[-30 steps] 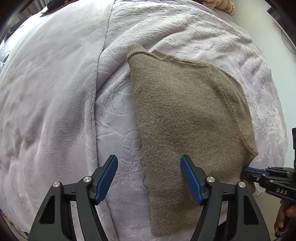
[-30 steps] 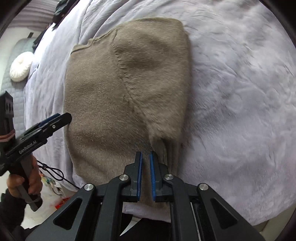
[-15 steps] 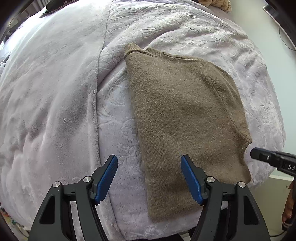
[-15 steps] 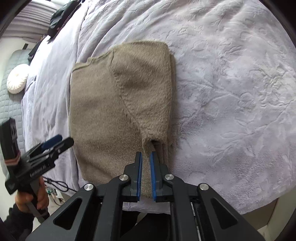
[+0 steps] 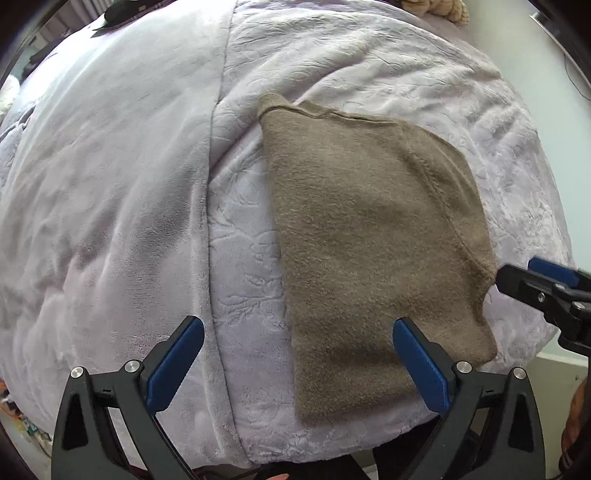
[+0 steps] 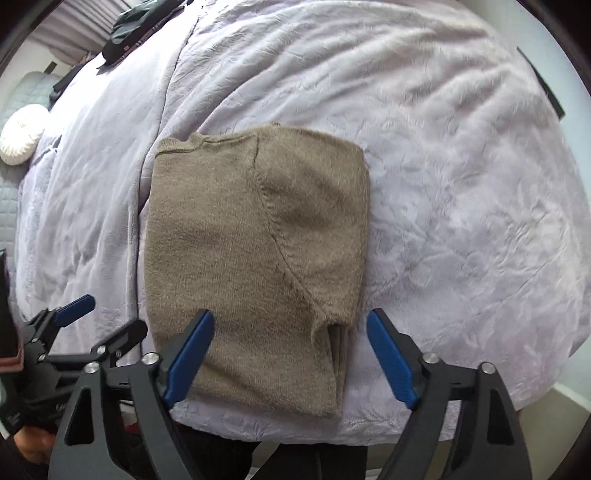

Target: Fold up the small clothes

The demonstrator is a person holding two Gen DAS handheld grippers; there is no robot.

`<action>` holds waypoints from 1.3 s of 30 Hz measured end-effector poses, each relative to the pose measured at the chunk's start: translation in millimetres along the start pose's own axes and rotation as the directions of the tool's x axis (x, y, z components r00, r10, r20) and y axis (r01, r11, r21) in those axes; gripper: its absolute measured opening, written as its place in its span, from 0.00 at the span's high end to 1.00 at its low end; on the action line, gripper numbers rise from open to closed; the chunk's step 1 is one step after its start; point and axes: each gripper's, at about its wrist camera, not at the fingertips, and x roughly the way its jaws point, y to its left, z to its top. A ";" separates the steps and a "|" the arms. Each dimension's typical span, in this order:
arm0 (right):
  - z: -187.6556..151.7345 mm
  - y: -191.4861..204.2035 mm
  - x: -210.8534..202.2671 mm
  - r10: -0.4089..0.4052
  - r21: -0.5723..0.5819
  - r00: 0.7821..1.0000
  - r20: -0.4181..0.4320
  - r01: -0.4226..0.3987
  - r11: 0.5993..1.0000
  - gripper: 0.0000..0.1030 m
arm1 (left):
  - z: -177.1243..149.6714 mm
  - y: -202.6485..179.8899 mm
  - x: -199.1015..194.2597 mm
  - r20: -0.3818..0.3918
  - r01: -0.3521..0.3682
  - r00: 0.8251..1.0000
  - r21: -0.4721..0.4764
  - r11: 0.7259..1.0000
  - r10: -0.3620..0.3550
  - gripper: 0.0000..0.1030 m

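A taupe knit sweater (image 5: 369,236) lies folded flat on the lavender blanket (image 5: 110,184), near the bed's front edge. In the left wrist view, my left gripper (image 5: 298,325) hovers above the sweater's lower left edge. Its jaws are opening wide and grip nothing. My right gripper (image 6: 290,317) hangs over the sweater (image 6: 251,240) at its lower right, above the tucked sleeve end. Its jaws are also opening, and the pads touch no cloth. Each gripper shows at the side of the other's view: the right gripper (image 5: 521,267) and the left gripper (image 6: 112,314).
The bed's front edge runs just under both grippers, with pale floor at the right (image 5: 554,369). A white round cushion (image 6: 20,138) sits on a quilted grey surface at far left. Dark clothes (image 6: 136,22) and a beige knit item (image 5: 436,7) lie at the far side.
Both grippers have risen, so the sweater looks smaller. The right jaws went from shut to wide open at the sleeve end. The left jaws spread wider.
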 end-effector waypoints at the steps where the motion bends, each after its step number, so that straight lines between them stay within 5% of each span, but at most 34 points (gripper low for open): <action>1: 0.5 2.0 -1.0 -0.020 -0.006 1.000 0.009 0.021 1.000 0.01 | -0.3 -0.7 -0.9 0.001 -0.003 1.000 0.003 1.000 0.003 0.01; 5: 1.4 7.7 0.2 -0.097 -0.024 0.995 0.034 0.097 0.995 0.00 | -2.3 -3.7 -3.1 0.008 -0.032 0.999 0.020 0.999 0.032 0.01; 13: -3.8 8.2 -1.4 -0.102 -0.014 0.994 0.026 0.102 0.995 0.00 | -3.7 -4.0 -11.9 0.053 -0.106 0.993 0.025 0.994 0.105 0.01; 39: -4.7 13.5 -12.1 -0.172 -0.016 0.982 0.077 0.174 0.985 0.00 | -4.3 -0.5 -9.2 0.028 -0.118 0.993 0.005 0.993 0.118 0.01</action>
